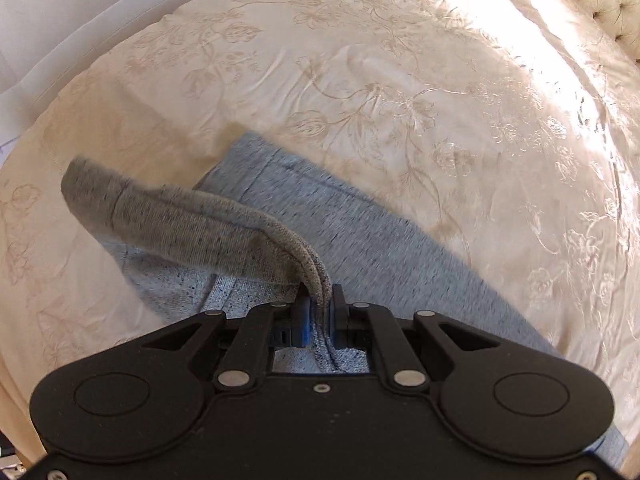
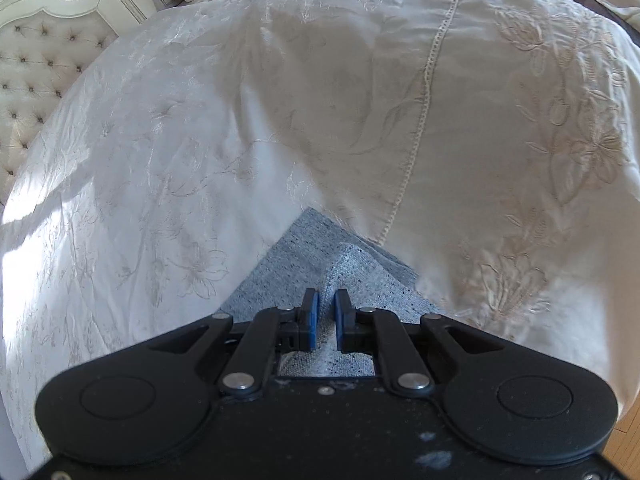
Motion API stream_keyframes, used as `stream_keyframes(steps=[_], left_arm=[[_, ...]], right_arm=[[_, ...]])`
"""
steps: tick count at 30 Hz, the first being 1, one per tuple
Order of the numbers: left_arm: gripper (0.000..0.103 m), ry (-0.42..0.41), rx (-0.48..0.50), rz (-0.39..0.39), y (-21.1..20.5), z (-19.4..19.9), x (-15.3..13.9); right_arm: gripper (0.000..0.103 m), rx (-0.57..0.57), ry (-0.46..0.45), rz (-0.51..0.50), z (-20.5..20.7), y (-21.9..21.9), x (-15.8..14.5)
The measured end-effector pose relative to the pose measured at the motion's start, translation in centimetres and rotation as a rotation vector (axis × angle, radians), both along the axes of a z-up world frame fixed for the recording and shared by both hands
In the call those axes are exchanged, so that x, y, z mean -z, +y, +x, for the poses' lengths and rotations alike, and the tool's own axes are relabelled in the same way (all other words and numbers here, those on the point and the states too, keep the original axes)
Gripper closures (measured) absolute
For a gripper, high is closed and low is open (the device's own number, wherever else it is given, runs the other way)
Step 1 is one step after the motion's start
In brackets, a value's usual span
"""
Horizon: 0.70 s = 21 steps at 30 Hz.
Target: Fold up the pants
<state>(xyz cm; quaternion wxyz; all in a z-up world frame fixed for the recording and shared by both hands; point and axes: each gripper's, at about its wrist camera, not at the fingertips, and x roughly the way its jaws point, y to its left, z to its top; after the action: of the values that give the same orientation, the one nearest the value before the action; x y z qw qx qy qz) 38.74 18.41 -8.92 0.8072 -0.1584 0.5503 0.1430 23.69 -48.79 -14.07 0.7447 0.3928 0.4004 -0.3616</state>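
The grey pants [image 1: 320,220] are lying on the embroidered cream bedspread [image 1: 400,80] of the bed, part of them lifted. The left tongs [image 1: 319,312] are clenching a doubled, ribbed edge of the cloth, which is trailing away to the left as a raised band above the flat layer. The right tongs [image 2: 326,320] are pinching a ridge of the same fabric at a corner.

To make a clean fold, both hands would do well to be travelling level and together, keeping the carried edge taut so it comes down square on the layer beneath.

Only the left view is showing the lifted band and how far the flat cloth runs; only the right view is showing the tufted headboard [image 2: 36,64] at the far left.
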Motion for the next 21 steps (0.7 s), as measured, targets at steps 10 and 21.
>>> stream_keyframes(steps=[10, 21], left_arm=[[0.092, 0.018, 0.018, 0.043, -2.5, 5.3, 1.6], [0.091, 0.108, 0.015, 0.126, -4.7, 9.5, 5.7]], right_arm=[[0.093, -0.031, 0.051, -0.026, 6.0, -2.0, 2.6], [0.093, -0.055, 0.110, -0.035, 10.9, -3.4, 5.8]])
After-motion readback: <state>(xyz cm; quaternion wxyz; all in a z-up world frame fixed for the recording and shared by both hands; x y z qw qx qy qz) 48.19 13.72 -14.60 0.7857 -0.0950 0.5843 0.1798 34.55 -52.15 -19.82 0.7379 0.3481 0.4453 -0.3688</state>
